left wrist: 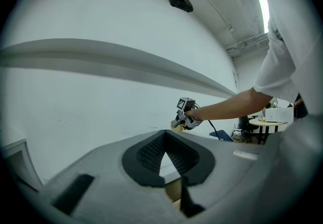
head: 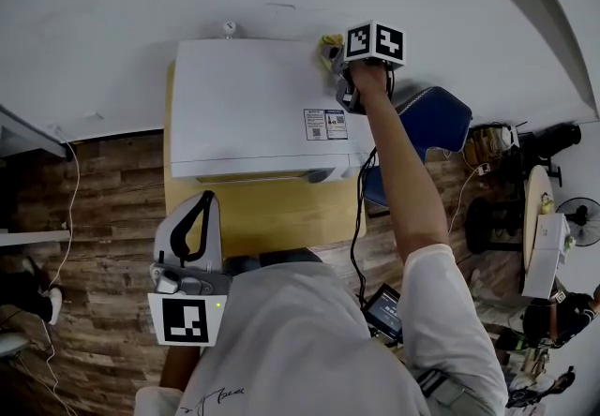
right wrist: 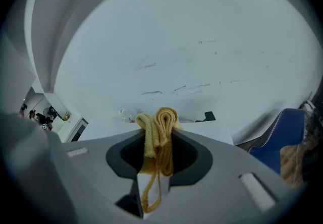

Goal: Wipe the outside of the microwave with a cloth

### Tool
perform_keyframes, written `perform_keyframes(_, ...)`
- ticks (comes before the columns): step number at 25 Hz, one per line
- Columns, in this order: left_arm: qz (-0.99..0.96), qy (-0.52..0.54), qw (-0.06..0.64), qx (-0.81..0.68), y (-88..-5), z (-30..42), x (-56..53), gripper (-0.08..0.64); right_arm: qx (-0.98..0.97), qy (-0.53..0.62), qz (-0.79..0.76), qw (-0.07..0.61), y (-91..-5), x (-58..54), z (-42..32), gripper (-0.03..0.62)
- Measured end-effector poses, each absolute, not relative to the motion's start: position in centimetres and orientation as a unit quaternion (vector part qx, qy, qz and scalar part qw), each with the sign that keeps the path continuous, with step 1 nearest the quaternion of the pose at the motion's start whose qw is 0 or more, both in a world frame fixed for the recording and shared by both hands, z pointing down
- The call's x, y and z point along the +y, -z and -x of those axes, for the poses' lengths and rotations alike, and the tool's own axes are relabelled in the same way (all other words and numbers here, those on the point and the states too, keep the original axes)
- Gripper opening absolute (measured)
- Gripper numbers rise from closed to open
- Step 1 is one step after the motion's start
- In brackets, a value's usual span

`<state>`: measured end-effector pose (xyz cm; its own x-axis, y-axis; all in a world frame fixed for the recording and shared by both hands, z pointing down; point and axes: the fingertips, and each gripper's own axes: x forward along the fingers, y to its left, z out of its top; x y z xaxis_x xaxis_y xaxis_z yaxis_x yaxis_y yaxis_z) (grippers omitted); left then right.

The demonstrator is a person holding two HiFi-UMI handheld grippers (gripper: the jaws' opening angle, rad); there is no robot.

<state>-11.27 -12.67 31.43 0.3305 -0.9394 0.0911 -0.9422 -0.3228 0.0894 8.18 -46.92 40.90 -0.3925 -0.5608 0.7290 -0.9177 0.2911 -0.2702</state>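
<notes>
Where the arm reaches out, right gripper: jaws pinched tight on the folded yellow cloth
Handling: looks soft, light, floppy — best held at its bunched fold
Place: microwave top, rear right corner
Left gripper: jaws together, empty

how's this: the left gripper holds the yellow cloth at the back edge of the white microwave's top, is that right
No: the right gripper holds the yellow cloth at the back edge of the white microwave's top, as the right gripper view shows. The left gripper holds nothing.
</notes>
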Motion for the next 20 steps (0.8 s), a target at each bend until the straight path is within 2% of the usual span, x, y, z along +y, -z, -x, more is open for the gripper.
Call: perform_keyframes(20,-0.785,-0.008,0.06,-0.617,-30.8,14.2,-10.5,-0.009,-0.804,-0.33,-0.409,0.279,-41.0,-45.3,3.4,0.112)
